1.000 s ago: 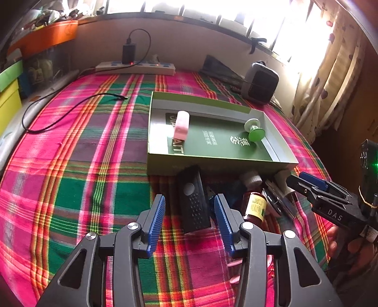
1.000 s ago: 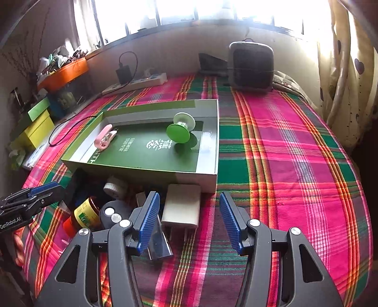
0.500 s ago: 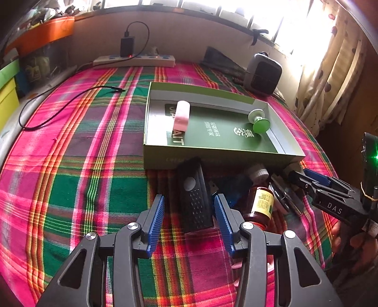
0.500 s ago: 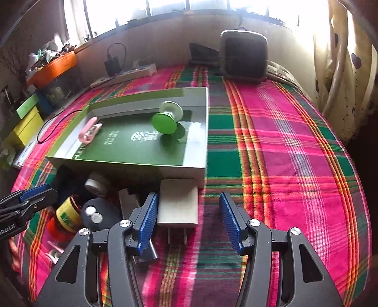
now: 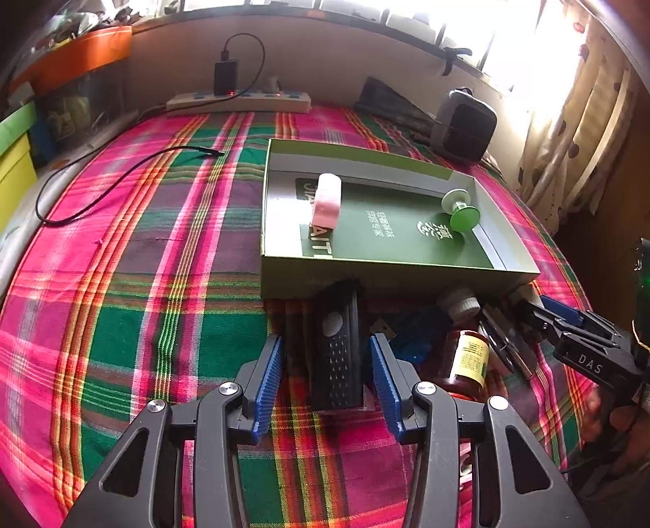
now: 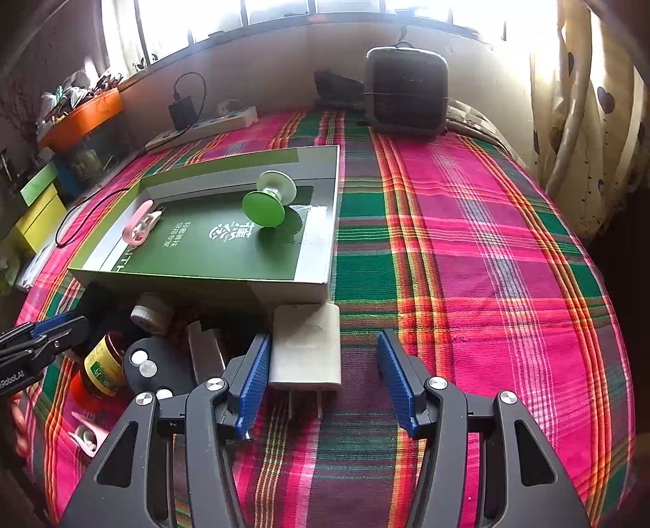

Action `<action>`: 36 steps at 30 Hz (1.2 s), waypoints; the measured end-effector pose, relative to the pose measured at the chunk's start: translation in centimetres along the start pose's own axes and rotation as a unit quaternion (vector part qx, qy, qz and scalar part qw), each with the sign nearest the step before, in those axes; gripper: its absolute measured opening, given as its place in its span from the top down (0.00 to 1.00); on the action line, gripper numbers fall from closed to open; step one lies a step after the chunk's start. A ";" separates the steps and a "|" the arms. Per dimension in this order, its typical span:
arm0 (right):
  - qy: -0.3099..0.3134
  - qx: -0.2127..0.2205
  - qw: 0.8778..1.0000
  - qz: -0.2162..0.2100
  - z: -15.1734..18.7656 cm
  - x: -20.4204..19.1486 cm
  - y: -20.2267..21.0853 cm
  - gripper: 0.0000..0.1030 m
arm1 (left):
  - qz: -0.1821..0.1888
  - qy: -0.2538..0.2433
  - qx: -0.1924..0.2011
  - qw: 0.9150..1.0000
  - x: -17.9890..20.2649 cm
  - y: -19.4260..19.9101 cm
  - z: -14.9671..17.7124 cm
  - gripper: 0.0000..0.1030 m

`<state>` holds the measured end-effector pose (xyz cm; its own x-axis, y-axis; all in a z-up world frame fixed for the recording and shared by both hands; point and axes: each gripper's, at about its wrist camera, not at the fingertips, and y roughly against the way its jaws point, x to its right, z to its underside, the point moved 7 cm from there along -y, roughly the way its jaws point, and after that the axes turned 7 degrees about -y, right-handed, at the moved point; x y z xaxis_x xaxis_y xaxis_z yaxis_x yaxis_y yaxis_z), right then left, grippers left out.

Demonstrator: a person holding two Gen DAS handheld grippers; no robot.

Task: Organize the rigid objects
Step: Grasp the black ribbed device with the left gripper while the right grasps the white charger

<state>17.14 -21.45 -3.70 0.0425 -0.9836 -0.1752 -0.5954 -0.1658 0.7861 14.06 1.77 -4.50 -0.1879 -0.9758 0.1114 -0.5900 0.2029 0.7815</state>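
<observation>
A lived-in home room: a plaid cloth point(image 6: 467, 227) fills the frame's middle, heart-print curtains point(image 6: 589, 101) hang at the right edge, a power strip point(image 5: 239, 101) with a plugged-in charger point(image 5: 225, 77) lies top centre below sunlit windows point(image 6: 284, 12).

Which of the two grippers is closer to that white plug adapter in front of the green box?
Right. The right gripper is open around the white plug adapter, its left finger beside it. The left gripper straddles the black remote, farther off.
</observation>
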 end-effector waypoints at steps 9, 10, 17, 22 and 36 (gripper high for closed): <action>-0.009 0.002 1.000 0.000 0.0 0.3 0.1 0.53 | -0.017 -0.006 0.001 1.000 -0.2 -0.2 -0.1 0.59; -0.011 0.003 1.000 0.001 0.0 0.4 0.1 0.55 | -0.017 -0.006 0.001 1.000 -0.2 -0.2 0.0 0.59; -0.018 0.004 1.000 0.003 -0.1 0.8 0.1 0.64 | -0.029 -0.007 0.002 1.000 -0.5 -0.1 0.1 0.69; -0.018 0.005 1.000 0.004 0.0 0.8 0.2 0.66 | -0.037 -0.003 0.003 0.999 -0.8 0.0 0.2 0.77; -0.019 0.005 1.000 0.003 0.0 0.8 0.2 0.66 | -0.038 -0.004 0.004 0.999 -1.0 0.1 0.2 0.77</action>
<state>17.06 -22.30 -3.64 0.0086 -0.9810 -0.1939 -0.6030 -0.1598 0.7815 14.01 2.74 -4.66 -0.1488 -0.9878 0.0469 -0.6092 0.1289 0.7825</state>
